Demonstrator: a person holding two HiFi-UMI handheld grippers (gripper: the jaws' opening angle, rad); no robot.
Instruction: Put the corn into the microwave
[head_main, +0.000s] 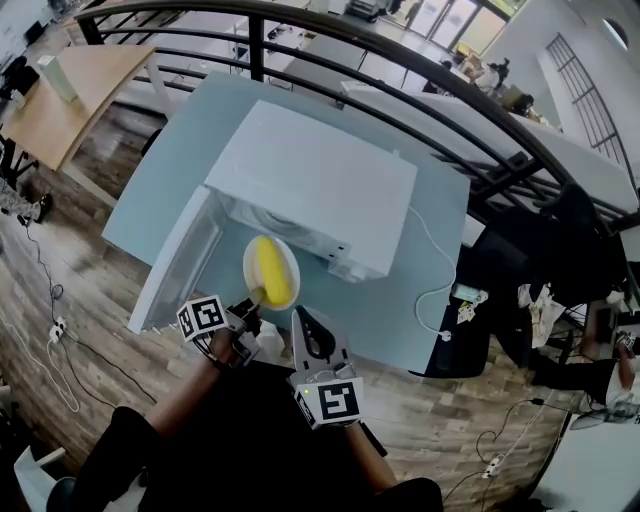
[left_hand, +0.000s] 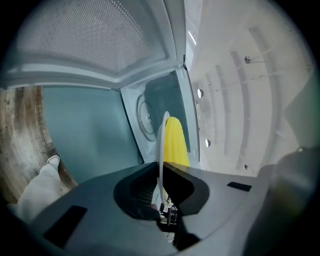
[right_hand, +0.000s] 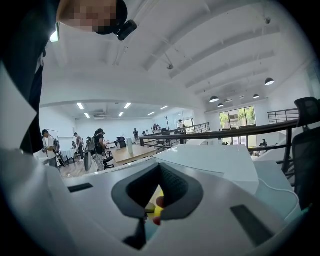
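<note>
A yellow corn cob (head_main: 268, 272) lies on a white plate (head_main: 248, 262) held just in front of the white microwave (head_main: 310, 185), whose door (head_main: 185, 262) hangs open to the left. My left gripper (head_main: 255, 305) is shut on the plate's near rim. In the left gripper view the plate (left_hand: 161, 140) shows edge-on between the jaws of the left gripper (left_hand: 161, 167), the corn (left_hand: 175, 142) lies beyond, and the oven's cavity (left_hand: 147, 115) is straight ahead. My right gripper (head_main: 300, 318) hovers beside the plate, shut and empty. The right gripper (right_hand: 158, 167) faces the microwave's top (right_hand: 210, 160).
The microwave stands on a blue-grey table (head_main: 440, 250), and a white power cord (head_main: 436, 300) trails off the table's right front corner. A dark railing (head_main: 420, 110) runs behind the table. Wooden floor (head_main: 60, 300) with cables lies to the left.
</note>
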